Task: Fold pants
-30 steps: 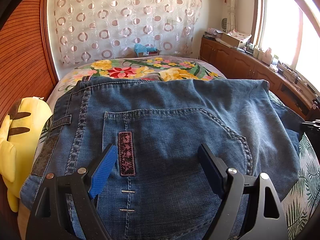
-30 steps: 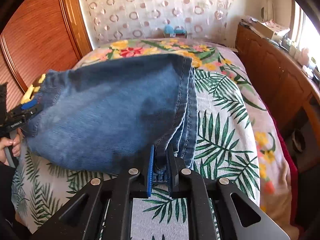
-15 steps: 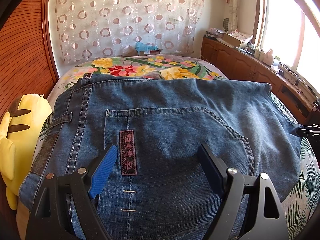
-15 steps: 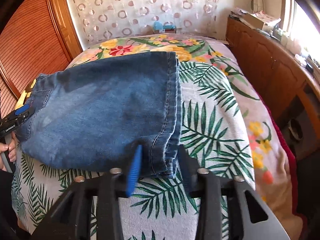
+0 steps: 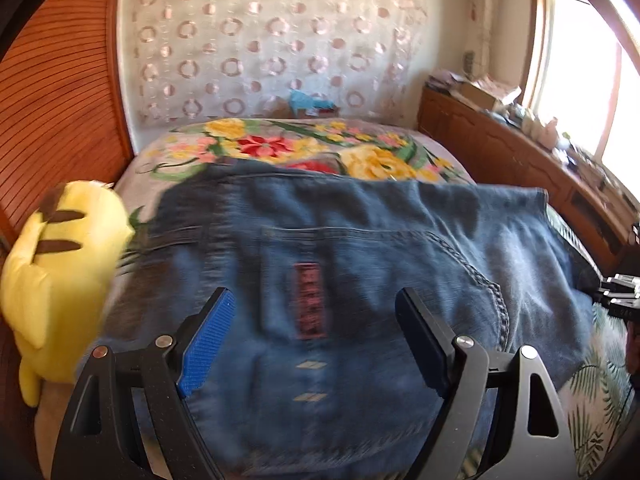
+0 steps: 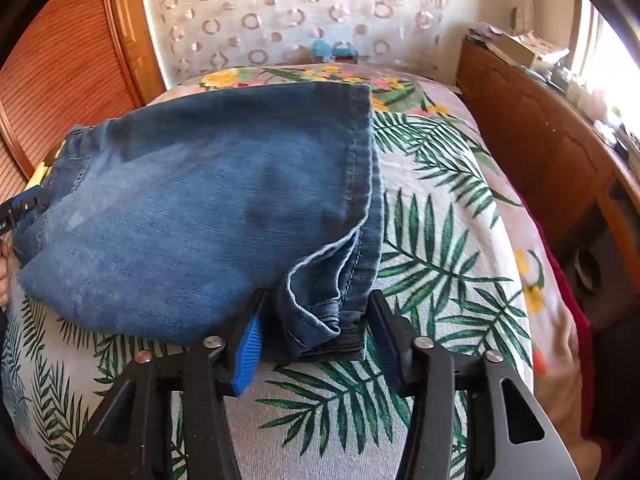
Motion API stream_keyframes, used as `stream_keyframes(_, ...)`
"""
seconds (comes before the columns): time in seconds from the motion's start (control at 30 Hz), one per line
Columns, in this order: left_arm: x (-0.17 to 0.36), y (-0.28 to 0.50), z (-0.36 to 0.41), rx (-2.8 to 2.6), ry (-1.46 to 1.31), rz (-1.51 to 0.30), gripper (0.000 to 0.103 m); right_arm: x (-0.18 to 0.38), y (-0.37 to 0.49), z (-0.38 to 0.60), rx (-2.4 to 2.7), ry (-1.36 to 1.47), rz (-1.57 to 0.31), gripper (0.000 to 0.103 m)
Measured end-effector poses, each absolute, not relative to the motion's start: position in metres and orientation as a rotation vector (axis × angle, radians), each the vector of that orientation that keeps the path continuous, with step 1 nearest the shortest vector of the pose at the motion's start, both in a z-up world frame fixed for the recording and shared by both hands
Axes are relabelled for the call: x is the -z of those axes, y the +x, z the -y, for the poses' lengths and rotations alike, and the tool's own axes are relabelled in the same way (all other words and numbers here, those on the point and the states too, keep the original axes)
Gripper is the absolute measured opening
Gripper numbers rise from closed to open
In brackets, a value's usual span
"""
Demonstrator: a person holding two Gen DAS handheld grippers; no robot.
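Blue jeans (image 5: 360,264) lie folded across the flowered bed cover (image 6: 440,240), back pocket and dark label up. My left gripper (image 5: 314,294) hovers open over the pocket with nothing between its fingers; its tip also shows at the left edge of the right wrist view (image 6: 20,208). At the other end, my right gripper (image 6: 316,300) stands open around the bunched hem corner (image 6: 320,320). The cloth sits between the pads, and they do not press on it. The right gripper (image 5: 618,296) shows at the right edge of the left wrist view.
A yellow plush toy (image 5: 52,280) lies at the bed's left side against a wooden slatted wall (image 5: 60,120). A wooden cabinet (image 6: 540,140) with clutter on top runs along the right, under a window. A hand (image 6: 4,268) shows at the left edge.
The right gripper, shut on the hem corner a second ago, has opened, and the corner now lies loose between its pads. The left gripper has shifted toward the plush toy, still open.
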State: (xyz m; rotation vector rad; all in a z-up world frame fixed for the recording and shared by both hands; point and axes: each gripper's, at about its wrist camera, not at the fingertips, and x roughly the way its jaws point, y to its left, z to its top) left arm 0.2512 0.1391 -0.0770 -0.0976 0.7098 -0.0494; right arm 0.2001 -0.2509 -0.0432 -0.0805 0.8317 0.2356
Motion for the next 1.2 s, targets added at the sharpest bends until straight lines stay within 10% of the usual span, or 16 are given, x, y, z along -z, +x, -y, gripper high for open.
stream_keyframes(0.17,0.082,0.223,-0.193,-0.101,-0.131,-0.738,0.083,0.045,0.197,0.251,-0.288,-0.093,-0.814,0.024)
stream_keyframes(0.77,0.12,0.23,-0.23,-0.236,-0.185,-0.861,0.083,0.049,0.192,0.252,-0.303,-0.096,-0.778,0.023)
stream_keyframes(1.2,0.109,0.222,-0.222,-0.197,-0.177,-0.807,0.034,0.047,0.195,0.249,-0.314,-0.095,-0.793,0.018)
